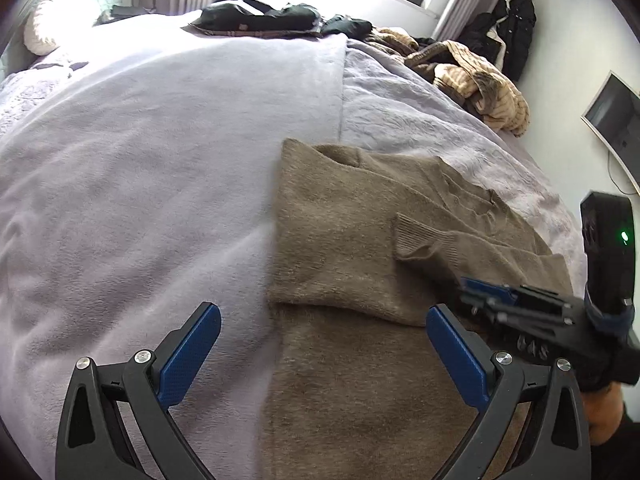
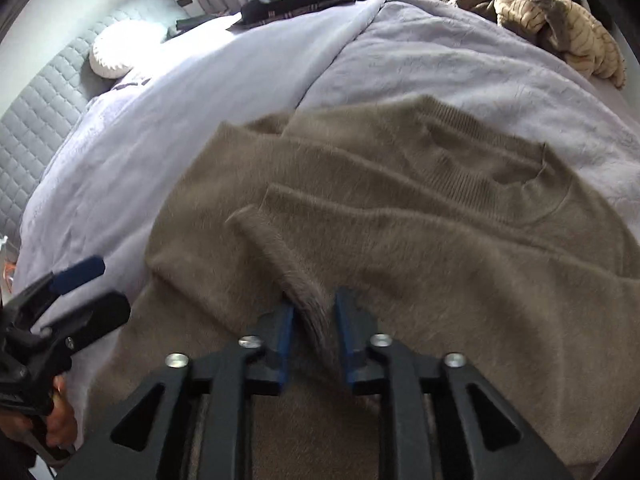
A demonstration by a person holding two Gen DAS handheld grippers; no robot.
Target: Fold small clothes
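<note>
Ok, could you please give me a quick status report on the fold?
Left tool open, empty. Right tool shut on sweater fold. Nothing in the way.

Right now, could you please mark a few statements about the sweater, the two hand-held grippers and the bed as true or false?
1. The right hand-held gripper is pinching a fold of the brown sweater. True.
2. The left hand-held gripper is clamped shut on the sweater. False: its jaws stand wide open, holding nothing.
3. The sweater lies on a lavender blanket. True.
4. The sweater lies fully spread, with both sleeves out flat. False: one side and a sleeve are folded over its body.
5. A tan striped garment lies heaped at the bed's far side. True.
</note>
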